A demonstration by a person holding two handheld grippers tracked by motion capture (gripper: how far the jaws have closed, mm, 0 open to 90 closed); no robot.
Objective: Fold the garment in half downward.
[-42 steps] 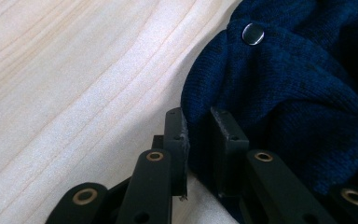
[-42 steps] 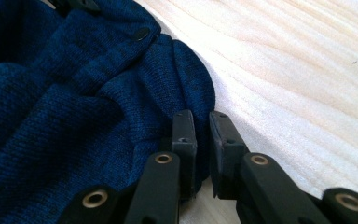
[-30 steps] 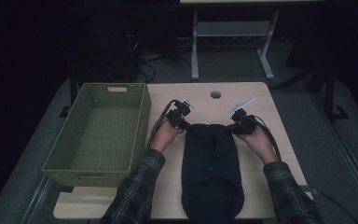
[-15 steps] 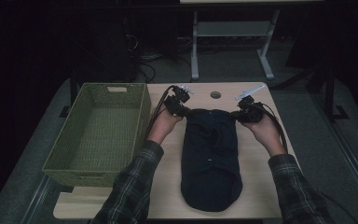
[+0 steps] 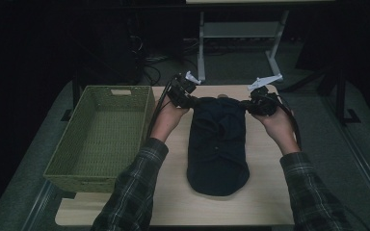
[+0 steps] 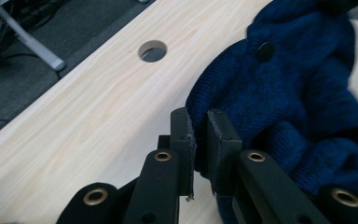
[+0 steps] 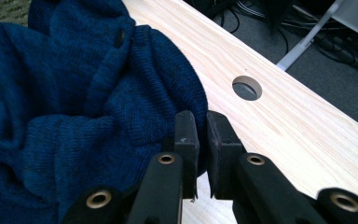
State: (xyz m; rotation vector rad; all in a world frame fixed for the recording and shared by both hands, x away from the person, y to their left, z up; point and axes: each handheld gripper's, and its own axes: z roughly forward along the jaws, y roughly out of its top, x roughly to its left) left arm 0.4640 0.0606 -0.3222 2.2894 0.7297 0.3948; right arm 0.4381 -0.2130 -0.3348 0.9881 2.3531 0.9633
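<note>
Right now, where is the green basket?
In the high view, the green basket sits on the table's left side, beside the dark blue sweater and just left of the left gripper.

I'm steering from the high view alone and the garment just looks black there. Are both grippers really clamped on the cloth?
Observer: Yes. The left gripper has its jaws shut on an edge of the dark blue knit garment.
Operator: And the other side?
Observer: The right gripper pinches a fold of it the same way.
Operator: Any fastenings near the grips?
Observer: A dark button sits on the knit beyond the right jaws.
</note>
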